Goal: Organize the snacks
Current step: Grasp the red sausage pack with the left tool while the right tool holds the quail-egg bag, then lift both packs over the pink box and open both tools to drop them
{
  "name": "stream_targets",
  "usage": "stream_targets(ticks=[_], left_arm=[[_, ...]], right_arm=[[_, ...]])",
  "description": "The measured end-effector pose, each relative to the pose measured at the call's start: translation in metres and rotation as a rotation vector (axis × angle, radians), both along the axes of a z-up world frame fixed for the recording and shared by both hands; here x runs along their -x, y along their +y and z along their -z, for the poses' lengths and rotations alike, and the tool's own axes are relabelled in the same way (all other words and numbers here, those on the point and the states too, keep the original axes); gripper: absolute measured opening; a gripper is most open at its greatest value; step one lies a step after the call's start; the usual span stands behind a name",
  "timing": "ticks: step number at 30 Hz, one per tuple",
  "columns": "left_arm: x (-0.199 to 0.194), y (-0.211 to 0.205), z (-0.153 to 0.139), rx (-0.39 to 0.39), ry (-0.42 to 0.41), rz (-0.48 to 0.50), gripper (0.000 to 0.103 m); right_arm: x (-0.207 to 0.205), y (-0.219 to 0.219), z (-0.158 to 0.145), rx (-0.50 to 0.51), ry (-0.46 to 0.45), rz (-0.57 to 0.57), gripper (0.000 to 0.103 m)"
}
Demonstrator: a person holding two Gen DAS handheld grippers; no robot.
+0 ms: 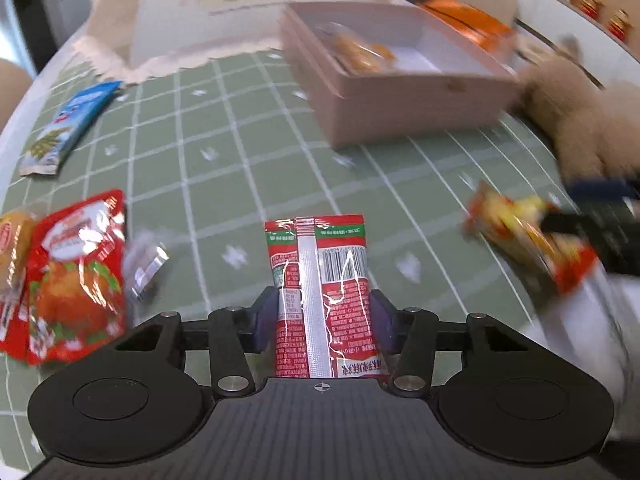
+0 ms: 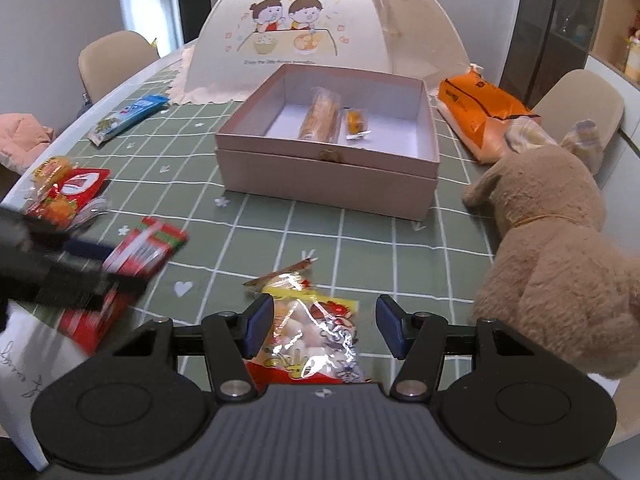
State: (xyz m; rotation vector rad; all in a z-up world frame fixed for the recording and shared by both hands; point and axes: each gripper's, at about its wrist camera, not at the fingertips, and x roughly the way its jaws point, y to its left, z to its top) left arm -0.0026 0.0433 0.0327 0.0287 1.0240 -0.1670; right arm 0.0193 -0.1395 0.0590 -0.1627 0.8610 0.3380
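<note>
My left gripper [image 1: 324, 300] is shut on a red and green snack packet [image 1: 320, 272], held above the green checked tablecloth; it also shows blurred in the right wrist view [image 2: 140, 252]. My right gripper [image 2: 324, 320] is open around a yellow and red candy bag [image 2: 308, 336] that lies between its fingers; the bag also shows in the left wrist view [image 1: 516, 232]. The pink open box [image 2: 328, 176] stands ahead and holds a long biscuit pack [image 2: 320, 116] and a small orange sweet [image 2: 354, 122].
A blue snack packet [image 2: 128, 118] lies at the far left. Red snack bags [image 2: 66, 196] lie at the left edge. A plush toy [image 2: 556, 240] sits on the right, an orange bag [image 2: 480, 108] behind it. A white food cover [image 2: 304, 32] stands behind the box.
</note>
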Motion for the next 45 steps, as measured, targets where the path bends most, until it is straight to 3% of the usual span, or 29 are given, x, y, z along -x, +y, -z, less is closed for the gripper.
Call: stream_targets(ticks=[6,15,21,29,33,37,39,41,43,45], left_arm=[[0.024,-0.013,0.000,0.001,0.016,0.035,0.058],[0.026,-0.018,0.001,-0.017,0.021,0.026,0.061],[0.019,-0.019,0.000,-0.007,0.047,-0.007,0.061],[0.019,-0.019,0.001,0.008,0.044,-0.026,0.065],[0.019,-0.022,0.002,0.005,0.038,-0.022,0.071],[0.020,-0.026,0.004,-0.012,0.032,0.002,0.075],[0.020,-0.027,0.004,-0.023,0.033,0.015,0.075],[0.020,-0.028,0.004,-0.033,0.027,0.019,0.074],[0.021,-0.028,0.003,-0.062,0.001,-0.007,0.055],[0.021,-0.024,0.001,-0.028,-0.007,-0.016,0.052]], right_arm=[[-0.003,-0.003,0.013,-0.053,0.062,-0.039,0.057],[0.005,0.027,0.014,0.023,0.052,-0.120,0.060],[0.023,0.038,0.021,0.128,0.014,-0.188,0.062],[0.040,0.023,0.016,-0.042,0.114,-0.223,0.062],[0.033,0.022,0.018,-0.030,0.113,-0.158,0.062],[0.029,0.030,0.028,-0.054,0.181,-0.202,0.064],[0.032,0.038,0.032,0.003,0.155,-0.226,0.064],[0.034,0.042,0.032,0.058,0.123,-0.246,0.055],[0.031,0.037,0.025,0.035,0.122,-0.241,0.053],[0.028,0.026,0.010,-0.001,0.096,-0.218,0.053]])
